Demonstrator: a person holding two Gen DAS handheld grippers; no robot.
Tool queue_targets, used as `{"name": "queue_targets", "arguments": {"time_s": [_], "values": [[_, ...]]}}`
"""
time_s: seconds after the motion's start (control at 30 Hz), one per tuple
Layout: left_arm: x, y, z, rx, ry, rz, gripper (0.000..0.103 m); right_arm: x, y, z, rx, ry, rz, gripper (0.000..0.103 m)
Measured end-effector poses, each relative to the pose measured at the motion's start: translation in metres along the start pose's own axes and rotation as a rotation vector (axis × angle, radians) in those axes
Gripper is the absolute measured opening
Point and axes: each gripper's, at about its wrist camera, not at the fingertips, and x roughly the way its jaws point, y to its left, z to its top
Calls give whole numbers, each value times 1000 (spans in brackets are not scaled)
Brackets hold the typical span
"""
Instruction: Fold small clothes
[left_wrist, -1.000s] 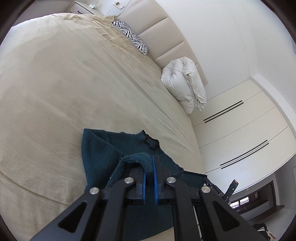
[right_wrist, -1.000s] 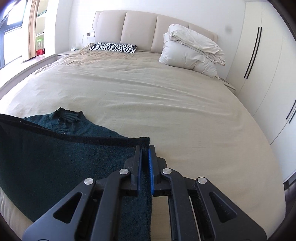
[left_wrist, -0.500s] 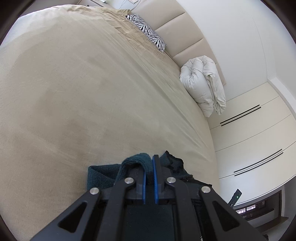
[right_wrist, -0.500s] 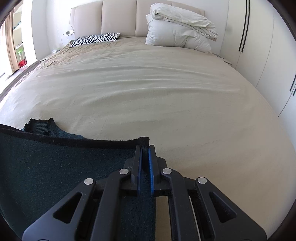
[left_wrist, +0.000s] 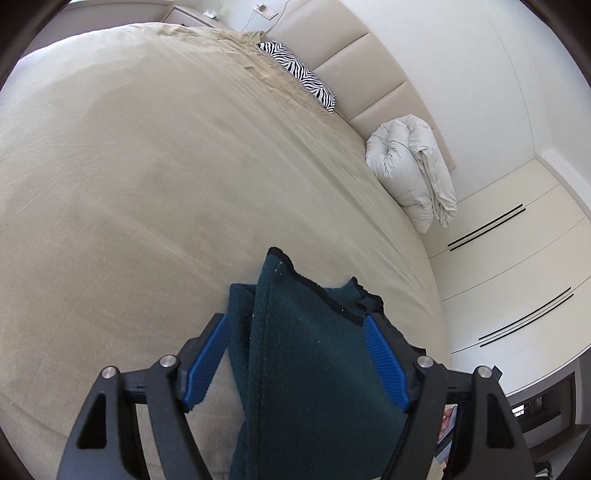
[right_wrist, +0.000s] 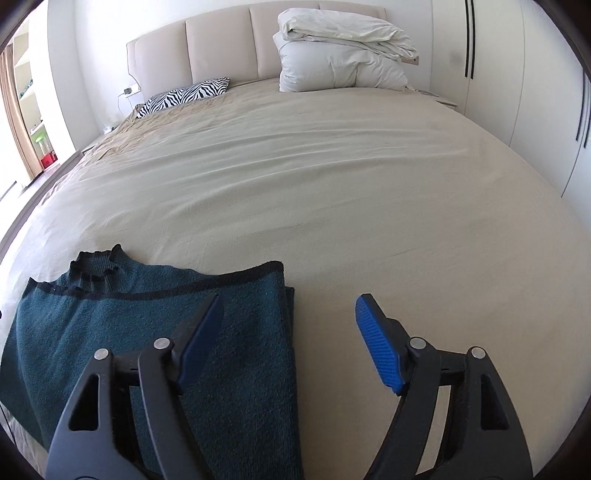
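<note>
Sweater (right_wrist: 155, 332) lies folded on the bed (right_wrist: 332, 184), hem edge laid up near the collar (right_wrist: 96, 266), long axis running away from both cameras toward the headboard (right_wrist: 221, 44). Left gripper (left_wrist: 295, 354) spread wide, straddling the fabric, gripping nothing. Right gripper (right_wrist: 288, 332) also wide open and empty, left finger over the sweater's right edge, right finger over bare sheet. Left looks nearer the garment's middle. Beige sheet, duvet bundle (right_wrist: 340, 55), zebra pillow (right_wrist: 184, 96), white wardrobe doors (left_wrist: 517, 277).

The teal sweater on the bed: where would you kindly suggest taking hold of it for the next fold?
Grip the teal sweater at its right folded edge, where the layers stack along a straight side next to bare bedsheet. Coming from the right seems best: the open right tongs already straddle that edge.
</note>
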Motion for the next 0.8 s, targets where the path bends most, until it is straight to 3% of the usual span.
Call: {"name": "queue_targets", "arguments": {"time_s": [0.07,0.27,0.5,0.57,0.63,0.67,0.8], "values": [[-11,0,-20,30,-6,17,75,-14,0,-11,-6,0,24,73],[-19,19,-72,-13,13,7,54,-49,13,-56,-61,19,36,73],[-17,6,-93,79,30,57,47,-70,2,-92,-15,47,52,73],[-16,3,-96,103,42,60,38,-69,-5,-98,13,63,58,73],[-13,1,-99,126,61,68,17,-65,-11,-105,48,87,76,73],[-12,1,-100,134,68,76,13,-63,-13,-107,59,97,82,73],[-15,-4,-103,175,63,100,8,-57,-16,-115,58,120,97,73]]}}
